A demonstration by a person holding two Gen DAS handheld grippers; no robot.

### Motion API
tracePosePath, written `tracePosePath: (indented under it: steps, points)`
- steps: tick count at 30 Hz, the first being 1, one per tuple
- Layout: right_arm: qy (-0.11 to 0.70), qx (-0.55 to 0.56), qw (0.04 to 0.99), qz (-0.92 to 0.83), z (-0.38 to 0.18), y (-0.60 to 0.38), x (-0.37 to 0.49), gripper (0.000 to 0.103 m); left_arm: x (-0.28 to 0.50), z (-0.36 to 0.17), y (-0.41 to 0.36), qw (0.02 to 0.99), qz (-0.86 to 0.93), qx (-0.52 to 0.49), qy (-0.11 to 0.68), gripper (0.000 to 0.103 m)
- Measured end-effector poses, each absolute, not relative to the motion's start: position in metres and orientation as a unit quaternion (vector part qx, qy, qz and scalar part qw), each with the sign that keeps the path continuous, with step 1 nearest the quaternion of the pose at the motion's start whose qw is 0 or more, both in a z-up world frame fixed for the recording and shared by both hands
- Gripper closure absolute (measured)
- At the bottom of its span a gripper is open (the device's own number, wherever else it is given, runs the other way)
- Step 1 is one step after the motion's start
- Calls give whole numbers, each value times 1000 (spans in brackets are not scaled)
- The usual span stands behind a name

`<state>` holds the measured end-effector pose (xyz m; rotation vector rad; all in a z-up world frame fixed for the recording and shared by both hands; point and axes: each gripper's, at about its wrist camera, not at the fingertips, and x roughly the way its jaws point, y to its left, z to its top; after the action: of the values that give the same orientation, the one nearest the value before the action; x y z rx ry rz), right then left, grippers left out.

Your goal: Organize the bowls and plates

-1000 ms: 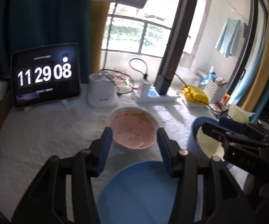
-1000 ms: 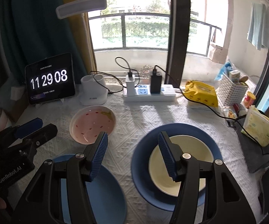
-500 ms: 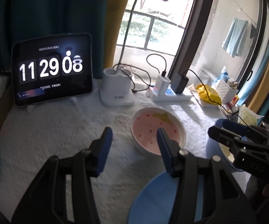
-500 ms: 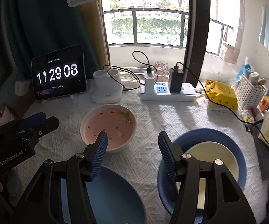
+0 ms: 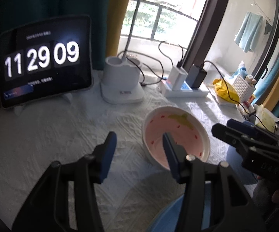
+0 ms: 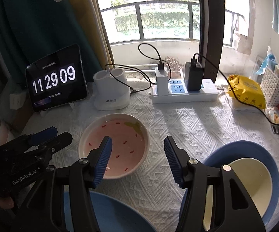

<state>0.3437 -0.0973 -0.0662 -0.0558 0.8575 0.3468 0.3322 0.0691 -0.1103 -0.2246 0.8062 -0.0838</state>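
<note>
Pink bowl (image 6: 114, 145) is flanked by the empty, half-open left gripper (image 5: 137, 145) and right gripper (image 6: 137, 150); it could be tipped if clipped.

A: Which items line my table's far edge?
B: Tablet clock (image 6: 56, 79), white lamp base (image 6: 111, 91), power strip (image 6: 186, 94) bearing two chargers, yellow packet (image 6: 246, 92), white basket (image 6: 275, 87).

The pink bowl (image 6: 114, 145) looks like glossy glazed ceramic, sitting on a white tablecloth (image 6: 187, 127) of rough, quilted cloth (raised zigzag weave); the ribbed gripper pads (image 6: 104, 159) appear matt rubbery.
</note>
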Motion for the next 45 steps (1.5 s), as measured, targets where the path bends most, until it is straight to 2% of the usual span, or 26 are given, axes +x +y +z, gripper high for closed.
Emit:
tracePosePath:
  steps: [7,24,31,39,40,41,42,44,45]
  points:
    - [431,-30,887,165,-82,-92,357,47,343,-122,66,906,-50,-115,405,52]
    - [469,-33,868,160,-107,-85,375,67,366,-139,61,881,-54,-90,461,53]
    - [477,-45,865,151,-113,-81,376,68,369,-141,57,879,-61,-77,466,54]
    - [485,-71,862,133,-124,-70,379,68,373,-144,55,876,-73,-75,470,68]
    - [485,-72,861,133,-125,-70,379,69,374,-144,54,876,-76,-75,471,73]
    - [485,-74,861,132,-125,-69,379,73,374,-144,53,877,-76,-73,470,78]
    - [483,-78,863,128,-125,-69,379,80,374,-144,53,877,-77,-71,468,80]
    - [478,-82,866,124,-123,-69,379,87,374,-144,51,879,-75,-68,466,81]
    - [476,-82,867,124,-122,-69,379,87,373,-143,51,880,-76,-67,464,81]
